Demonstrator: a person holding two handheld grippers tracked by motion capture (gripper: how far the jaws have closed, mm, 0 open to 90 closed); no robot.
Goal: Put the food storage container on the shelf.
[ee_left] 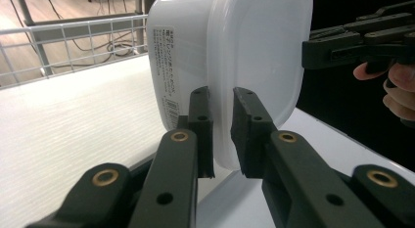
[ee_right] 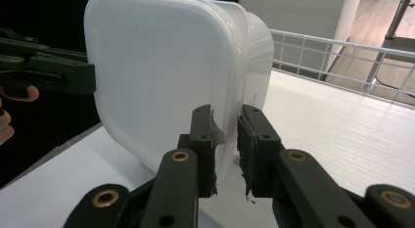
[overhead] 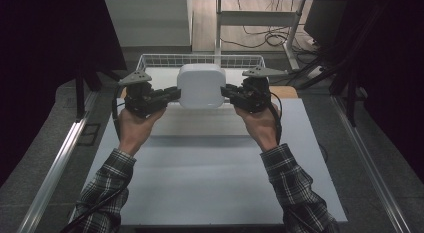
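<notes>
White plastic, a box (overhead: 201,86) with rounded corners and a lid, hangs in the air between the two grippers, above the far part of the white table (overhead: 200,183) and in front of a wire basket (overhead: 200,60). In the high view the left gripper (overhead: 173,94) clamps the box's left edge and the right gripper (overhead: 227,92) clamps its right edge, each held by a hand in a checked sleeve (overhead: 107,178).

In the left gripper view, the two black jaws stand close together, pinching the rim where lid meets box; a printed label (ee_left: 166,81) runs down the box's side, and the other gripper grips the far edge at the upper right. In the right gripper view, the jaws are likewise nearly closed on the rim of the box, with the box standing on edge ahead of them and the wire basket's rail behind
</notes>
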